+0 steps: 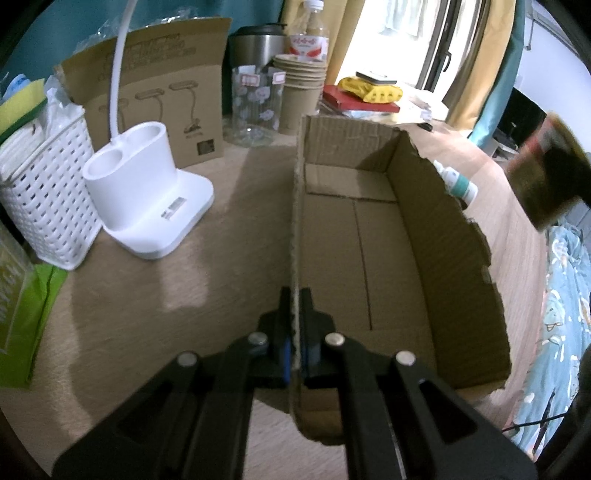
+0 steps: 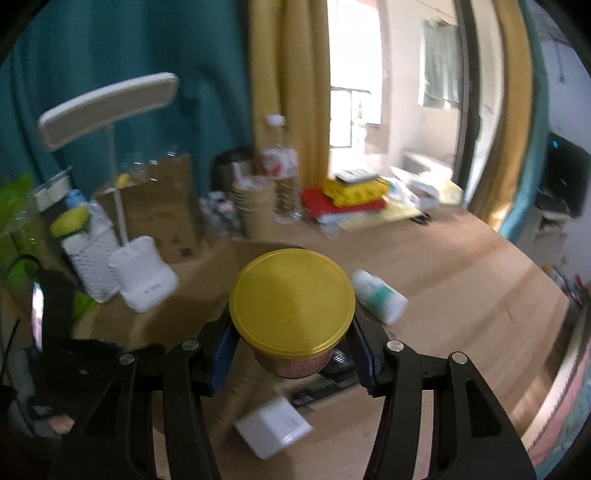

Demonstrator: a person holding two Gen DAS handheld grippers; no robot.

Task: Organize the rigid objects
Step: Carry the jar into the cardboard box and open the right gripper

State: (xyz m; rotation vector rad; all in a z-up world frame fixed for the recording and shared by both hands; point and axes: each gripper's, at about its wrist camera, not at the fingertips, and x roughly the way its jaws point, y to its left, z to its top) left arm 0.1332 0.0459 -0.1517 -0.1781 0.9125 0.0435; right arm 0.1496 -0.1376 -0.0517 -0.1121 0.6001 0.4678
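An open cardboard box (image 1: 373, 236) stands on the wooden table, with nothing visible inside. My left gripper (image 1: 295, 314) is shut on the box's near left wall. My right gripper (image 2: 291, 350) is shut on a round can with a yellow lid (image 2: 291, 306), held in the air above the table; the can shows blurred at the right edge of the left wrist view (image 1: 546, 173). A white bottle with a teal label (image 1: 458, 184) lies just right of the box, also seen in the right wrist view (image 2: 380, 295). A small white box (image 2: 273, 428) lies on the table below the can.
A white desk lamp base (image 1: 147, 199), a white basket (image 1: 48, 192), a flat carton (image 1: 159, 96), a glass jar (image 1: 255, 107), stacked paper cups (image 1: 299, 92), a water bottle (image 1: 310, 33), red books with a yellow packet (image 1: 365, 96) line the back. Green packaging (image 1: 22, 310) at left. Bed beyond the right edge.
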